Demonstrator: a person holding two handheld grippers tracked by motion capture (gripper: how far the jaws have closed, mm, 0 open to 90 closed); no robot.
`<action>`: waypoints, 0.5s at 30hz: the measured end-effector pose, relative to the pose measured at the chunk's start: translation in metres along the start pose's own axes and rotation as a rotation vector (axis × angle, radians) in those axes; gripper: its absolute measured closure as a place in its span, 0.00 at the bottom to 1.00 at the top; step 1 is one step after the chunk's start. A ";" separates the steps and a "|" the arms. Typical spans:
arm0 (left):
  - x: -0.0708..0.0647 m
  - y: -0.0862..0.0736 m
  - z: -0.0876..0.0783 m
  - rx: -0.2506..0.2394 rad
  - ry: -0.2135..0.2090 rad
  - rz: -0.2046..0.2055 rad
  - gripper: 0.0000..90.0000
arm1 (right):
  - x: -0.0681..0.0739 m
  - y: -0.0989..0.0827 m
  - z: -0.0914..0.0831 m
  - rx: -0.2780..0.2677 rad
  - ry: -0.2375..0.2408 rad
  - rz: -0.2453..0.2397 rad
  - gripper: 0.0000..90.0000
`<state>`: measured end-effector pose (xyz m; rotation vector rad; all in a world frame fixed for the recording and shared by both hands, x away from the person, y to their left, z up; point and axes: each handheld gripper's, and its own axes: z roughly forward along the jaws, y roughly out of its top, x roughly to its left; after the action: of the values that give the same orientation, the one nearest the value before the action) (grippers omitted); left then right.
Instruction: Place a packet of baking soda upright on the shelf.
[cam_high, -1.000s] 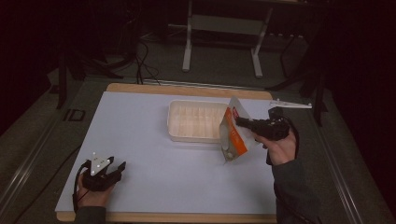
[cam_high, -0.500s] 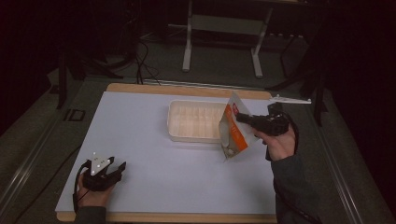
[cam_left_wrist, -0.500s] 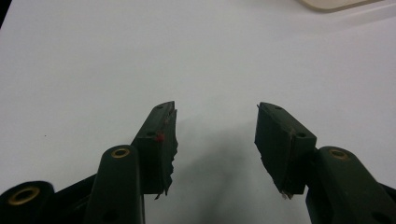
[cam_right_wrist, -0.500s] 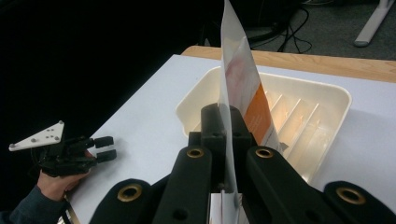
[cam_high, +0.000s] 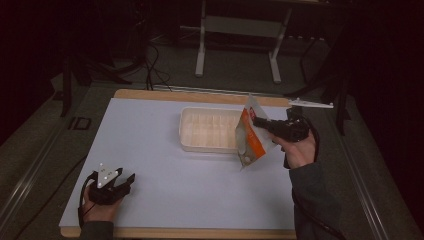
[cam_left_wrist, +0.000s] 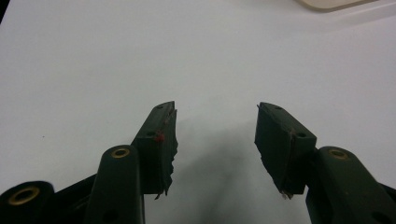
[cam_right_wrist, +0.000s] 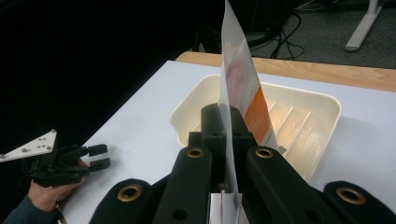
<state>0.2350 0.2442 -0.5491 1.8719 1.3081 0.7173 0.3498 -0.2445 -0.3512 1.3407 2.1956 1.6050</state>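
Orange-and-white flat plastic packet hangs clamped in the right gripper, at about 3 o'clock of the cream ribbed plastic tray; left gripper rests at 7 o'clock on the white surface, jaws apart and empty

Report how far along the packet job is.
Done: the right gripper has the orange-and-white packet pinched and off the table. In hand: it hangs beside the cream tray, above the right rim. Left: setting it inside and letting go. The left gripper rests open near the front corner.
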 end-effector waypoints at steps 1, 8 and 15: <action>0.000 0.000 0.000 0.000 0.000 0.000 0.53 | 0.000 0.001 0.001 -0.001 -0.002 0.002 1.00; 0.000 0.000 0.000 -0.001 -0.002 0.001 0.53 | 0.000 0.005 0.004 -0.007 -0.012 0.005 1.00; 0.001 0.000 0.000 -0.005 -0.004 -0.006 0.53 | 0.001 0.009 0.008 -0.009 -0.020 0.004 1.00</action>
<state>0.2349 0.2450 -0.5490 1.8638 1.3082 0.7129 0.3592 -0.2376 -0.3477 1.3530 2.1731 1.5944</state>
